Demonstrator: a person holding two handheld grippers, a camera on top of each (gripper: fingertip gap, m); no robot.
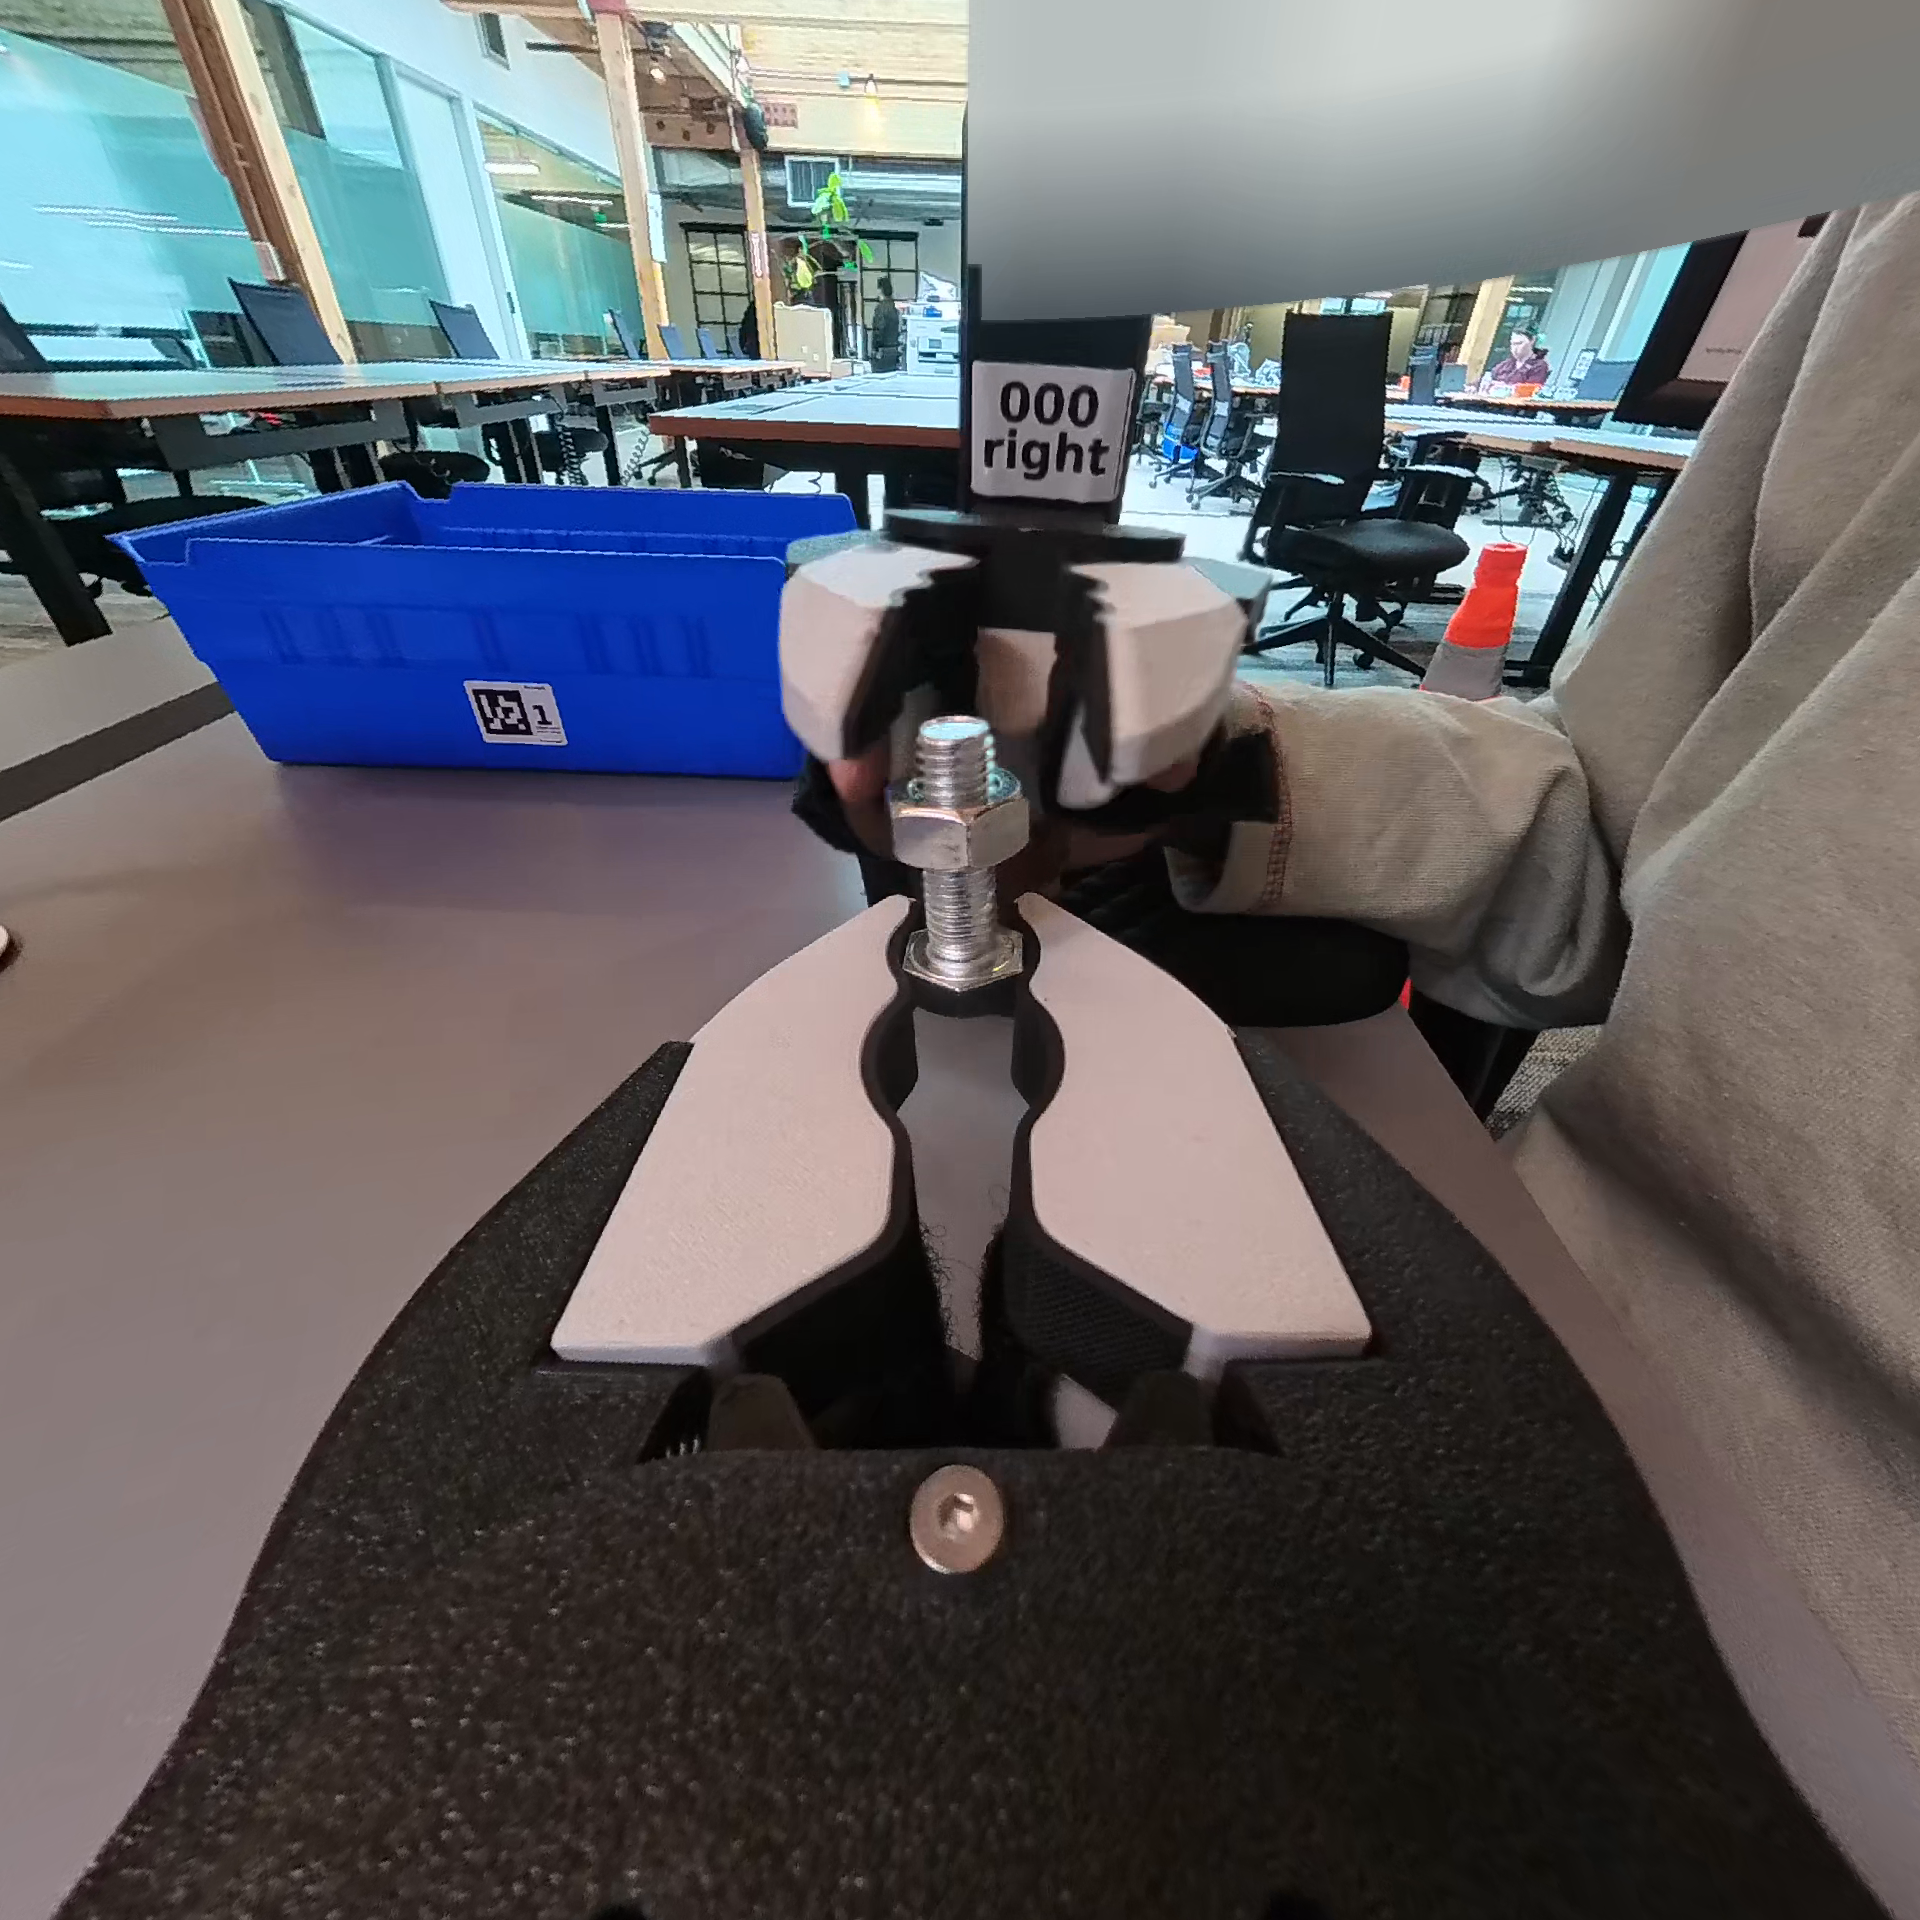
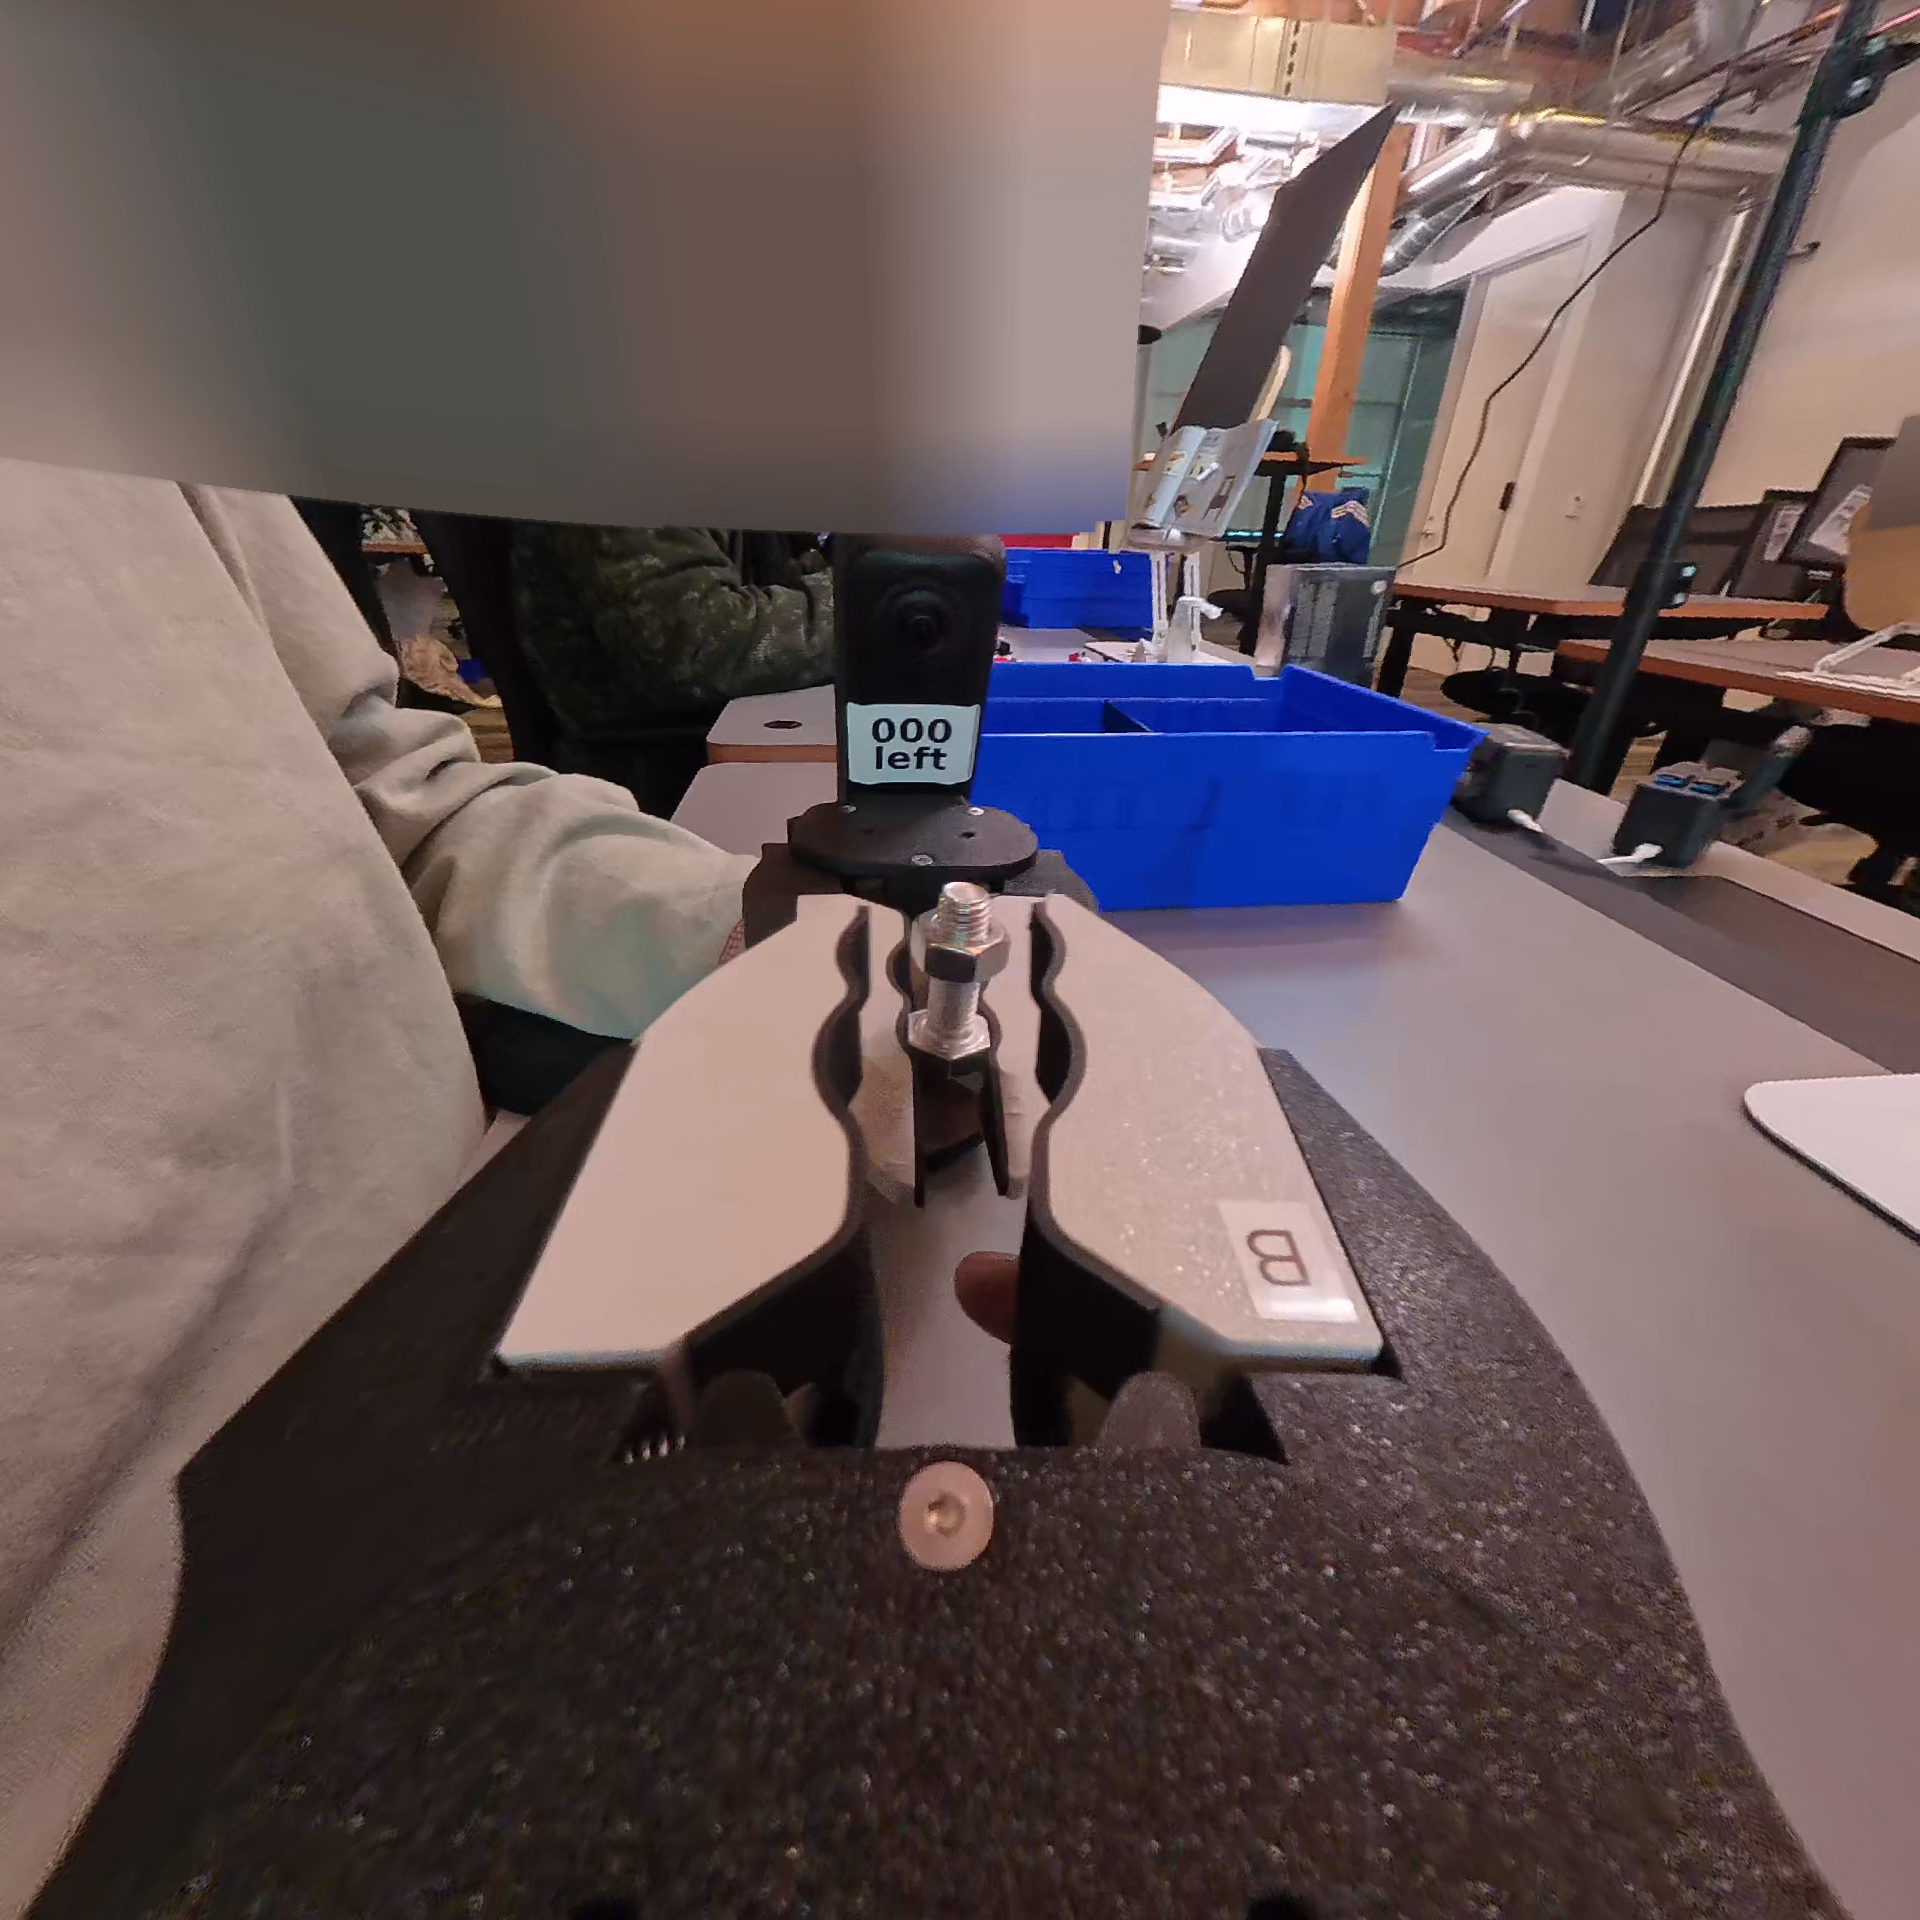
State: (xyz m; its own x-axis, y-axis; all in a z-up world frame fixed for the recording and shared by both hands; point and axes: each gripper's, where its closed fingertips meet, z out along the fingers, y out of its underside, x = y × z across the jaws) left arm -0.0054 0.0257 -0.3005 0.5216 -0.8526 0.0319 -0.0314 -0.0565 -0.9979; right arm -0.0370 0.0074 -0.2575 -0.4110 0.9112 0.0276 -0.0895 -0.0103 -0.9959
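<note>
My left gripper [image 1: 963, 920] is shut on the hex head of a silver bolt [image 1: 956, 899] and holds it upright above the grey table [image 1: 416, 987]. A silver hex nut [image 1: 958, 831] sits on the thread a little below the bolt's top end. My right gripper [image 2: 949, 912] faces the left one. It is open, with one finger on each side of the nut [image 2: 956, 961] and a gap on both sides. The right gripper also shows in the left wrist view [image 1: 997, 686], blurred, just behind the bolt. The left gripper [image 2: 951, 1081] shows in the right wrist view under the bolt head.
A blue bin [image 1: 468, 623] with dividers stands on the table beyond the grippers; it also shows in the right wrist view [image 2: 1247, 821]. A white flat pad [image 2: 1849, 1132] lies at the right edge. Black power adapters [image 2: 1662, 821] sit beside the bin. A grey sleeve [image 1: 1455, 810] is close. Left tips to right tips: about 5 cm.
</note>
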